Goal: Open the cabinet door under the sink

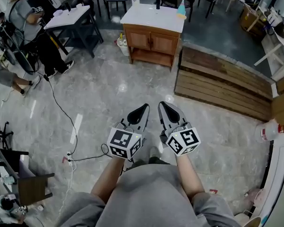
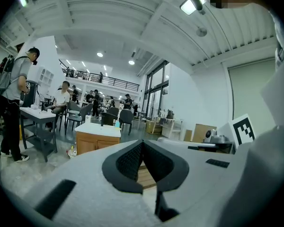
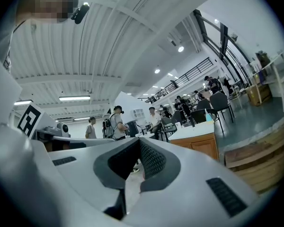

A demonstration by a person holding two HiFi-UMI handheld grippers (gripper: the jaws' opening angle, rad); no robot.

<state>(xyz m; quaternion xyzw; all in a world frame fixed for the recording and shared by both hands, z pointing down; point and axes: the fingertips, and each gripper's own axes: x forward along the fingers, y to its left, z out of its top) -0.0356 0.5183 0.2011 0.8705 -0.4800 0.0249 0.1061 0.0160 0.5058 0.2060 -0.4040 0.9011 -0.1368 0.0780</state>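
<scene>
The cabinet door (image 1: 139, 39) under the white sink top (image 1: 151, 17) stands closed, well apart from me across the floor (image 1: 109, 93). My left gripper (image 1: 142, 109) and right gripper (image 1: 165, 107) sit side by side, well short of that door, each with jaws pressed together on nothing. A wooden platform (image 1: 222, 82) lies just right of the door's cabinet.

I get bright, even light from the ceiling lamps (image 2: 188, 6) and tall windows (image 2: 156, 89), with pale glare spots on the glossy floor (image 1: 122, 87) and only soft shadows. Both gripper views bend hard and go black at the corners. Up close the left tongs (image 2: 143, 144) and right tongs (image 3: 138, 142) look soft, while the room behind is sharper.
</scene>
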